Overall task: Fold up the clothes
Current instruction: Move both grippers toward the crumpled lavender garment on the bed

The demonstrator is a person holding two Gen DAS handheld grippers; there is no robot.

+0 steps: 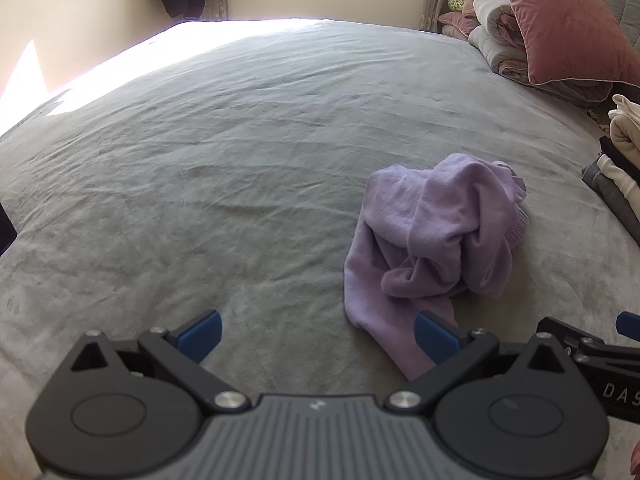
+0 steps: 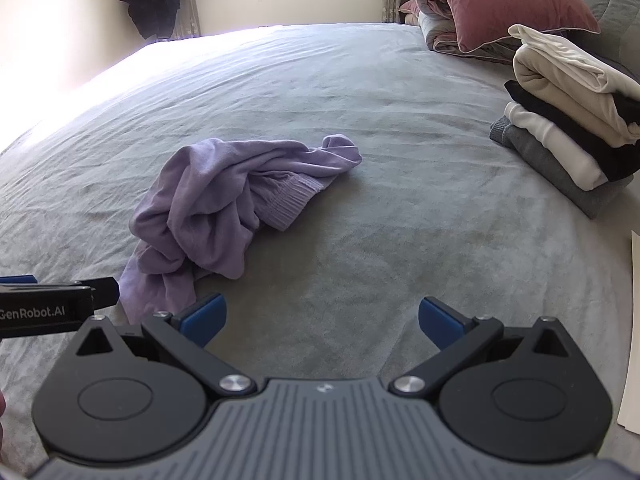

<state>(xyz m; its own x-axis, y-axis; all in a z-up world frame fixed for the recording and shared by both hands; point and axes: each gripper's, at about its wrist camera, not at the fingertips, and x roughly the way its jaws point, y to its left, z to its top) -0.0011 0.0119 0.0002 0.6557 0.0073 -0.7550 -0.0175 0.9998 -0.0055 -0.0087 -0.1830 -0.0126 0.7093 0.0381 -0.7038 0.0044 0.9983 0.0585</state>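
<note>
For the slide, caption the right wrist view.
Open right gripper faces a crumpled lilac garment on a grey bed.

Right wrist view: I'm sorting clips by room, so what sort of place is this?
Most likely a bedroom: a wide bed under a grey cover, a pink pillow on rolled bedding, and folded clothes stacked nearby.

The left tool (image 1: 318, 336) and right tool (image 2: 322, 320) hover side by side, jaws spread wide, empty.

Both wrist views low over bed (image 1: 240, 160), facing window wall; share purple garment (image 2: 240, 192).
</note>
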